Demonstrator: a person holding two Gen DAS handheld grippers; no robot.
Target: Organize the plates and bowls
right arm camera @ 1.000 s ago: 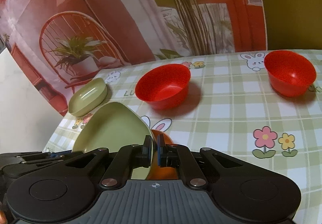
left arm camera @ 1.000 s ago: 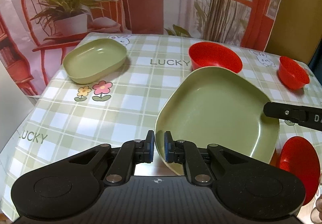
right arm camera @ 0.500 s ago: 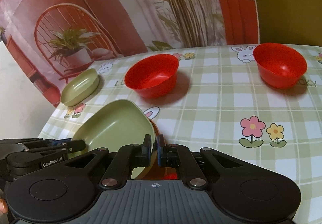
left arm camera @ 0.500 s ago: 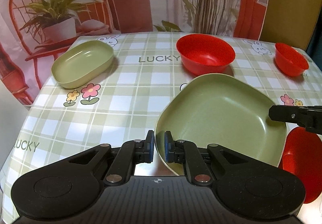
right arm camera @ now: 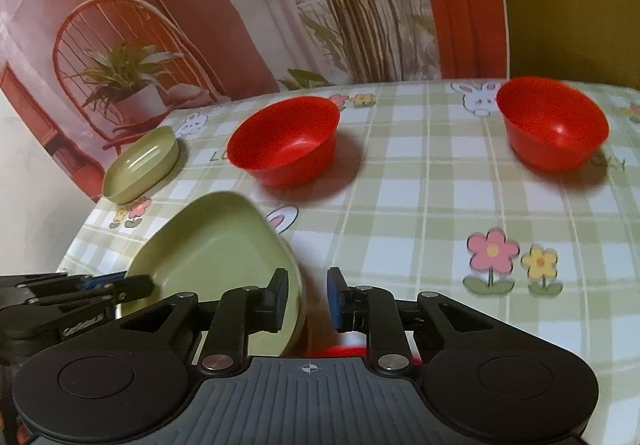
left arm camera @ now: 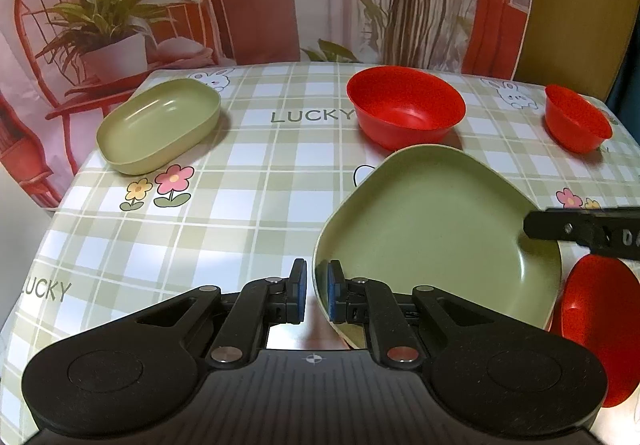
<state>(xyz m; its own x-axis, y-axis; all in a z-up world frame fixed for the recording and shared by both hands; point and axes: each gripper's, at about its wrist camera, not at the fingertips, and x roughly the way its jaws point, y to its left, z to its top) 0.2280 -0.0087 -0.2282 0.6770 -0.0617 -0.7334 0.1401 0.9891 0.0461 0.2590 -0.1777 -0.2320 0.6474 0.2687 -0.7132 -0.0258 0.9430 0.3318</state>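
Above the checked tabletop (left arm camera: 256, 173), the left gripper (left arm camera: 313, 291) jaws pinch the large green plastic plate (left arm camera: 436, 229) rim, plate extending toward 2 o'clock; the right gripper (right arm camera: 307, 299) jaws gape, empty.

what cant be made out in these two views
- Near red bowl: in the right wrist view it sits under the right tool, so only a red sliver shows. In the left wrist view the green plate and the tool body cover part of it.
- Green plate: its near rim is hidden behind the left tool, so lifted or resting cannot be told.
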